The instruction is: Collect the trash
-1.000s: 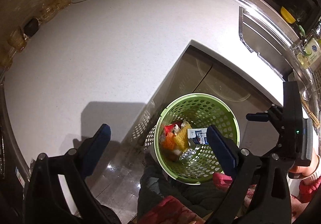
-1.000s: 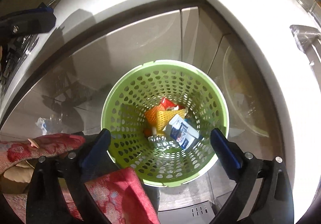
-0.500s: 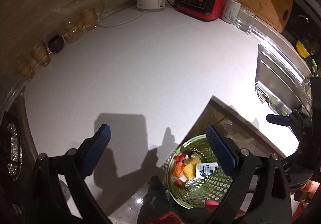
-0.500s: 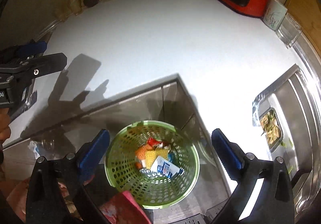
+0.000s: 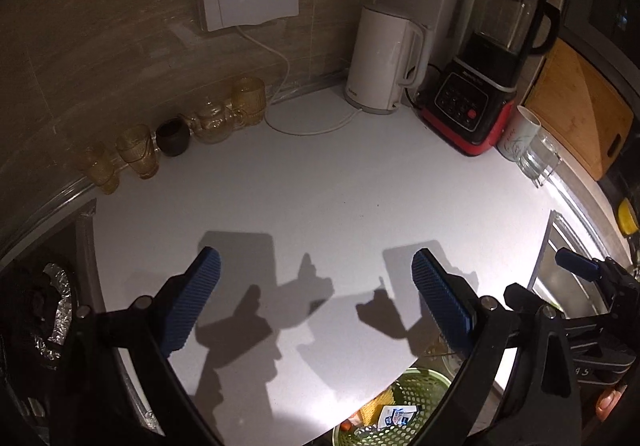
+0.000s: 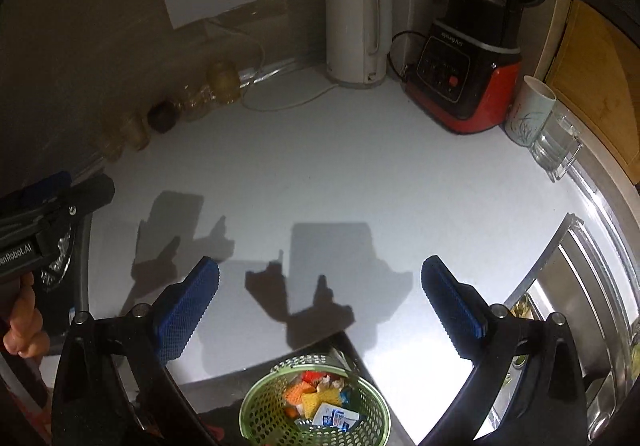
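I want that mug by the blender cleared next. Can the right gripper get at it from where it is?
Probably yes: the right gripper is open, and bare countertop lies between it and the mug. The glass jug beside it crowds one side.

Green basket (image 6: 276, 406) runs off the bottom edge, half-hidden behind the worktop (image 5: 320, 206) in the left view; its carton's (image 6: 334, 417) print's too small to read.

A round green perforated basket (image 6: 314, 404) sits upright at the bottom centre of the right wrist view, below the white countertop's edge. Inside lies mixed trash (image 6: 320, 398): orange and yellow netting, a red scrap, and a white-and-blue carton (image 6: 335, 417) tilted against the wall.
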The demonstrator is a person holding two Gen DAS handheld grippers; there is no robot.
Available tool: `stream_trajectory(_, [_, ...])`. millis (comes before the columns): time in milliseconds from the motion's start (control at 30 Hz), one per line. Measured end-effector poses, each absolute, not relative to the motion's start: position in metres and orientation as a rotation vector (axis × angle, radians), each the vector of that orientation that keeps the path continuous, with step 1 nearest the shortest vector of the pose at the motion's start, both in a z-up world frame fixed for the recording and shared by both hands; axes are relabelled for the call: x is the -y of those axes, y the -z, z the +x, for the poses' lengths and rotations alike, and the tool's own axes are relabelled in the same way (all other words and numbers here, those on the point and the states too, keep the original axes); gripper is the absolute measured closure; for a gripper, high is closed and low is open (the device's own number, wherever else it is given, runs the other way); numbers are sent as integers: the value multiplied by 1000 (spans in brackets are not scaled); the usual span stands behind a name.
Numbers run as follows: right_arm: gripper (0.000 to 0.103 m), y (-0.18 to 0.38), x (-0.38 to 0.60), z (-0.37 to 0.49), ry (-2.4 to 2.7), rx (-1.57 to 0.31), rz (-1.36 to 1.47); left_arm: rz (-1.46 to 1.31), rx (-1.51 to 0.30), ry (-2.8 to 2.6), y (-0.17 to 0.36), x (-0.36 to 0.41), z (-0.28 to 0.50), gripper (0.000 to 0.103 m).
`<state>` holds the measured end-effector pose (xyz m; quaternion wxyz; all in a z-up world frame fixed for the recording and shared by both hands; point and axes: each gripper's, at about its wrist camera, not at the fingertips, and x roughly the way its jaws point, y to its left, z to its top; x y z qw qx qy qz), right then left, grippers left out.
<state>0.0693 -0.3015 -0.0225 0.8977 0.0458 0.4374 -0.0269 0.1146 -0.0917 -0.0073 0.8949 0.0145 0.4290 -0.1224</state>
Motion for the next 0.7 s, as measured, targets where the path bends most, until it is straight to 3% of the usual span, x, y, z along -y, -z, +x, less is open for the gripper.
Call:
stream_trajectory(300, [3,-18,305,75,114,-808,115,13,-844,203,-7,93,122,11])
stream_trajectory(700, [2,-22,307,45,112,-777,116,44,-777,168,-20,97,94,11])
